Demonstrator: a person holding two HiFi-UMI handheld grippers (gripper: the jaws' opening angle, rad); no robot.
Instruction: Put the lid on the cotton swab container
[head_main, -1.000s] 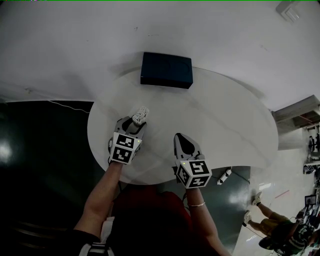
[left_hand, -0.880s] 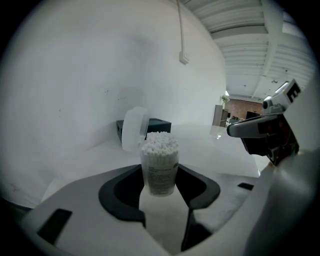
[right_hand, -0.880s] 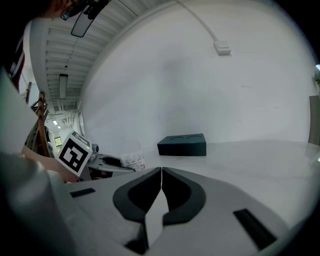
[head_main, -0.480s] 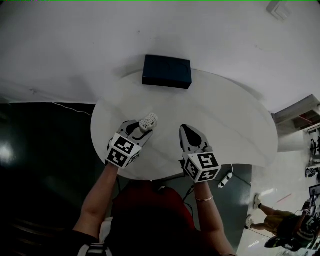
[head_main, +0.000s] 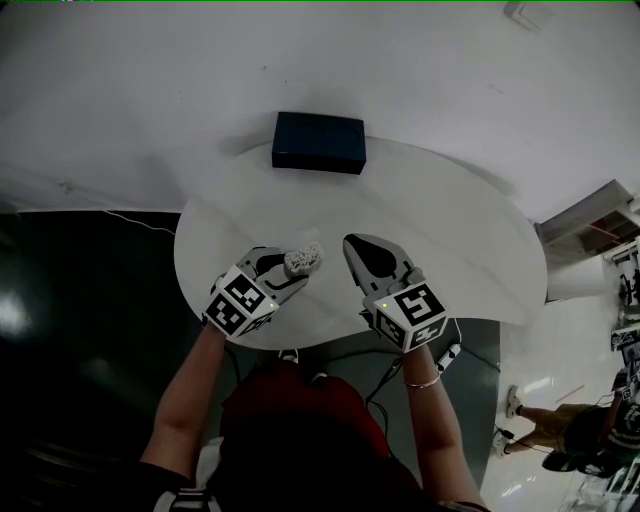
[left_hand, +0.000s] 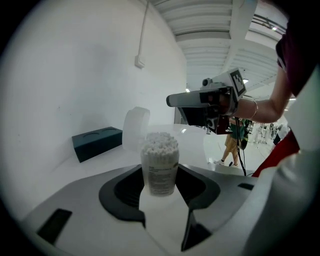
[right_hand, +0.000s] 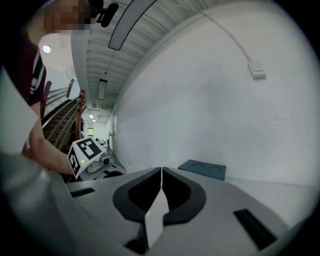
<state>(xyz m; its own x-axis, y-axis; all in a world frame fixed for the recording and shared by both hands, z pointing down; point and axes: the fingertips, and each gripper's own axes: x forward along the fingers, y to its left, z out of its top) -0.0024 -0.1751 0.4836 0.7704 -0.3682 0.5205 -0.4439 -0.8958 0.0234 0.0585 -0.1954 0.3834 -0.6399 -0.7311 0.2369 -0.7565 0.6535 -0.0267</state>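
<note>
The left gripper (head_main: 286, 270) pinches the open swab container (left_hand: 160, 162) between its fingers, over the counter (head_main: 450, 230) on the near side of the blue box (head_main: 319, 142). What looks like the translucent lid (left_hand: 135, 127) stands between container and box. The right gripper (head_main: 352, 243), with its fingers pressed together on nothing, is also on the box's near side, slightly to its right.
</note>
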